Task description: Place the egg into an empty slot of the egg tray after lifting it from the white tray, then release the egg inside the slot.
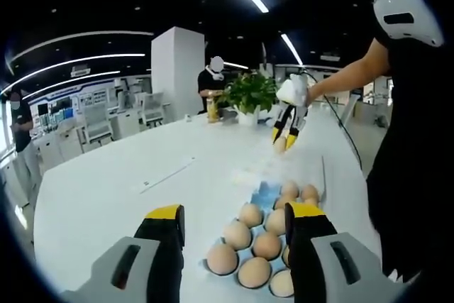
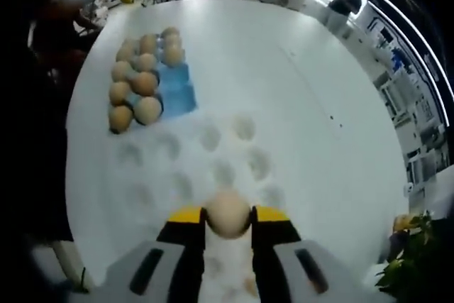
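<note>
My right gripper is shut on a tan egg, held above the white tray, whose round slots show bare. Beyond it lies the blue egg tray, with several eggs on its left side and bare blue slots on the right. In the left gripper view my left gripper stands open over the near end of the egg tray and its eggs. Farther off, the right gripper hangs over the table with the egg between its yellow tips.
A large white table carries both trays. A potted plant stands at its far end. The person holding the grippers stands at the right; other people are by the far desks.
</note>
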Tool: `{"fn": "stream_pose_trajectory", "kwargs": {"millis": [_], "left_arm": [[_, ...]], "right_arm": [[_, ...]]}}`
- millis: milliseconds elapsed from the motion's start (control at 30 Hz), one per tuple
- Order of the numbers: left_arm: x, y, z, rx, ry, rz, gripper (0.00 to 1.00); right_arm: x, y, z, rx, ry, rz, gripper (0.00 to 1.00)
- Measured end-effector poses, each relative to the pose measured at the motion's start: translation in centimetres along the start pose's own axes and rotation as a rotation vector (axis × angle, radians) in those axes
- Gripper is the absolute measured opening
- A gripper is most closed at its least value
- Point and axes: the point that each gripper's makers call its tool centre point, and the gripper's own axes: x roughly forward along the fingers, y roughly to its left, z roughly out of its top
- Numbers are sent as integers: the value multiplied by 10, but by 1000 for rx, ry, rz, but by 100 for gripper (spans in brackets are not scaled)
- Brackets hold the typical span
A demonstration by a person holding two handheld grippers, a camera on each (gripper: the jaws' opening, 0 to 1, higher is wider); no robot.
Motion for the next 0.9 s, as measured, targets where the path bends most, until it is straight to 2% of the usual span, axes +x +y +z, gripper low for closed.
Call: {"fn": "stream_pose_trajectory", "kwargs": {"millis": [133,400,900], "left_arm": [[0,0,0,1,-1,0,58],[0,1,0,0,-4,2,57],[-4,3,-4,-4,0,11,58]], "right_arm": [[2,1,3,-12,-8,4,24],[16,16,41,-65,-60,50,24],[29,34,83,-123,-114,97,24]]}}
